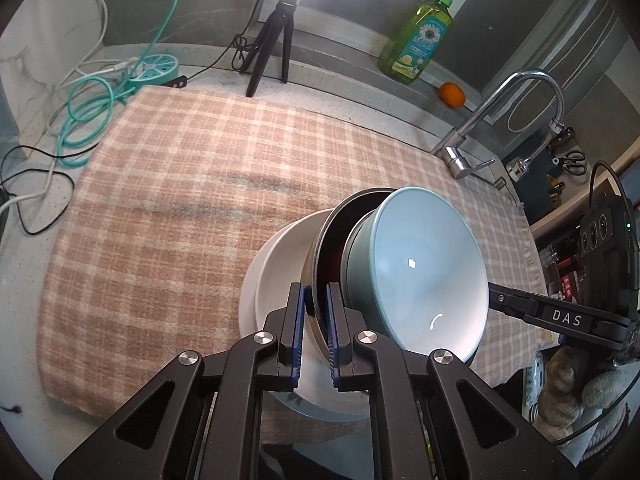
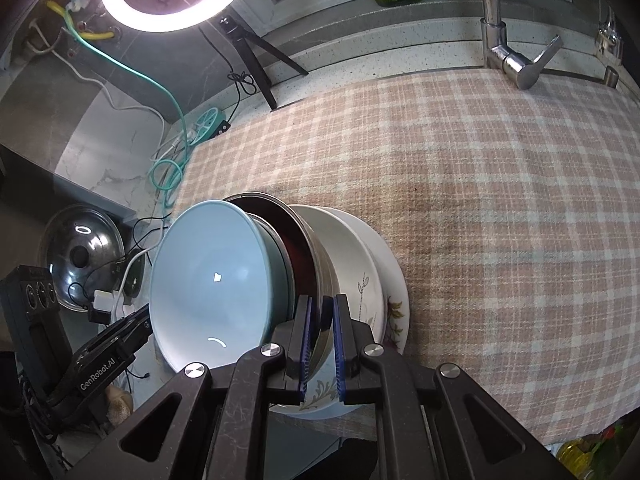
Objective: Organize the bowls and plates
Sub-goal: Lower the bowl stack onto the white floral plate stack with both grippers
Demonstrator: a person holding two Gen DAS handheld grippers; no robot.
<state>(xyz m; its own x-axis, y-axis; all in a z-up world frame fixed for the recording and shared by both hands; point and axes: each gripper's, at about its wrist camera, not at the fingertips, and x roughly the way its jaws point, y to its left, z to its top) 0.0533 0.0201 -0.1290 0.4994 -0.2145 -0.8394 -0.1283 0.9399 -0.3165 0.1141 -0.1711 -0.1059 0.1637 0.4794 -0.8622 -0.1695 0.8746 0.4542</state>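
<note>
A light blue bowl (image 1: 420, 268) sits nested in a steel bowl (image 1: 326, 240) with a dark inside. Both are tilted on edge over a white deep plate (image 1: 280, 264) stacked on a flowered plate (image 2: 396, 312). My left gripper (image 1: 316, 300) is shut on the steel bowl's rim on one side. My right gripper (image 2: 322, 312) is shut on the same rim (image 2: 320, 264) from the opposite side, with the blue bowl (image 2: 208, 280) to its left. Each gripper shows in the other's view, the right one (image 1: 560, 316) and the left one (image 2: 108, 352).
The stack rests on a pink plaid cloth (image 1: 200, 184) at its near edge. A faucet (image 1: 500, 120), soap bottle (image 1: 420, 36), orange (image 1: 452, 94), tripod (image 1: 272, 40) and cables (image 1: 88, 104) line the back. A steel pot lid (image 2: 80, 256) lies off the cloth.
</note>
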